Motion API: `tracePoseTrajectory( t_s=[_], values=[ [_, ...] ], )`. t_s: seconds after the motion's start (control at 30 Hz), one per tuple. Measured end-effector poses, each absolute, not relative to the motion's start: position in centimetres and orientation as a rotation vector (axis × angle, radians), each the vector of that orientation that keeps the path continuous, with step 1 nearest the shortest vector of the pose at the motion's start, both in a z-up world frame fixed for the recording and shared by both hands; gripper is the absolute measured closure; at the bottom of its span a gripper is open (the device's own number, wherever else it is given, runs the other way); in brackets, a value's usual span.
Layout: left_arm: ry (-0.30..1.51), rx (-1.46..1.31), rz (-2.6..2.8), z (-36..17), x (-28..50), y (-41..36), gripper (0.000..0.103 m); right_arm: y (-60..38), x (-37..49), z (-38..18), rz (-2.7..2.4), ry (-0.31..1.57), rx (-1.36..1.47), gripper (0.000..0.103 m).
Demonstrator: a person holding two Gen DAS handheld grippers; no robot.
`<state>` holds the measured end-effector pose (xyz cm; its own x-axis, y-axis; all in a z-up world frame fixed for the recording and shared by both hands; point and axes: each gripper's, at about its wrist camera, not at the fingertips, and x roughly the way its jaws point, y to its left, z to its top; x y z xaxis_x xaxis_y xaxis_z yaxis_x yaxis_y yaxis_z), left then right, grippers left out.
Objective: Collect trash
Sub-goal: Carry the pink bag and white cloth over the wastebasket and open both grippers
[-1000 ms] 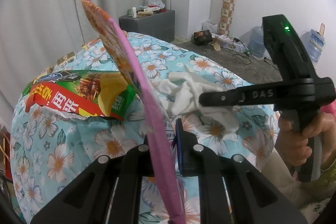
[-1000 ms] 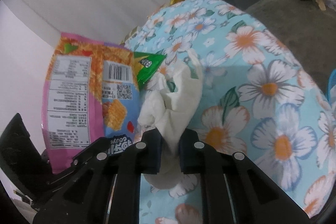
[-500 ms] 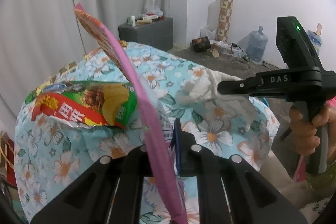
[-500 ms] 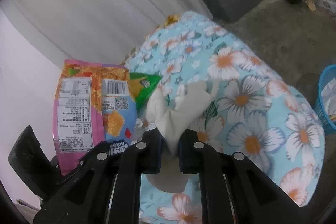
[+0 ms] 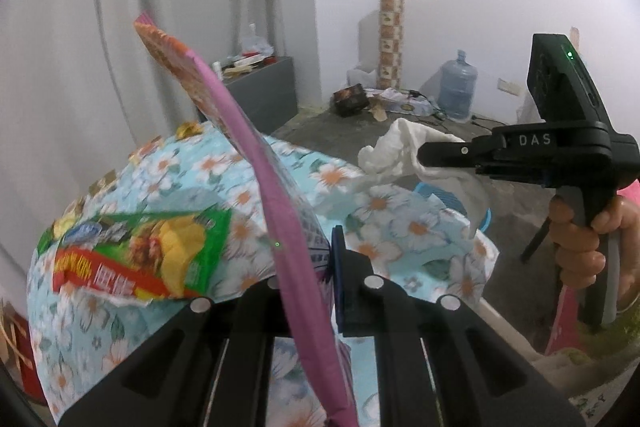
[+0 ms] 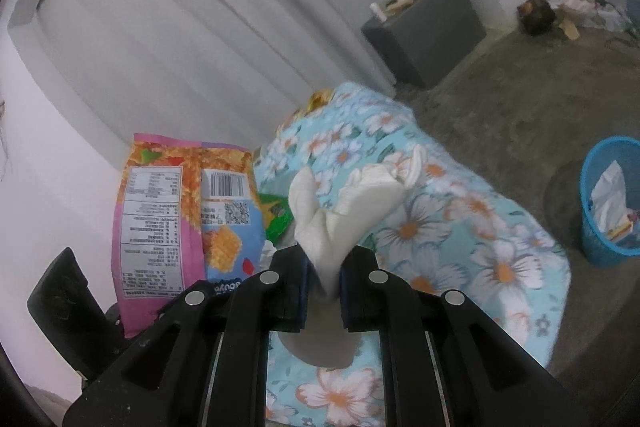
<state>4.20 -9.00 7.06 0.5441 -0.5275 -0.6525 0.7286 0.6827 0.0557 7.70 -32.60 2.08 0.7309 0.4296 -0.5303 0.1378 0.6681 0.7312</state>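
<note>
My left gripper (image 5: 310, 267) is shut on a pink and orange snack bag (image 5: 256, 167), which stands edge-on above the table; its printed back (image 6: 176, 223) shows in the right wrist view. My right gripper (image 6: 323, 273) is shut on a crumpled white tissue (image 6: 344, 203), lifted off the cloth. In the left wrist view that gripper (image 5: 428, 151) hangs at the right with the tissue (image 5: 400, 147) drooping from it, a hand on its handle. A green and red chip bag (image 5: 132, 251) lies on the floral tablecloth (image 5: 400, 227).
A blue waste basket (image 6: 608, 211) with paper in it stands on the concrete floor at the right, beyond the table edge. A grey block (image 6: 428, 31) with small items, a water jug (image 5: 456, 87) and floor clutter sit by the far wall. Curtains hang behind the table.
Both grippers have risen and drawn back from the table. The tissue has come up off the cloth and moved right. The blue basket has come into the right wrist view.
</note>
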Motion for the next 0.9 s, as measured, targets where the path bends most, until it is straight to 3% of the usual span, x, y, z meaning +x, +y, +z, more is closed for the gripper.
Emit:
tracePoseTrajectory(
  t_s=[0.57, 0.9],
  values=[
    [0.668, 0.526, -1.074, 6.9, 3.6, -26.1, 0.096, -45.6, -0.1, -1.6, -0.125, 0.592, 1.036, 0.093],
    [0.765, 0.759, -1.254, 0.7, 3.7, -40.5, 0.096, -55.1, -6.6, -10.5, -0.52, 0.615, 1.251, 0.092]
  ],
)
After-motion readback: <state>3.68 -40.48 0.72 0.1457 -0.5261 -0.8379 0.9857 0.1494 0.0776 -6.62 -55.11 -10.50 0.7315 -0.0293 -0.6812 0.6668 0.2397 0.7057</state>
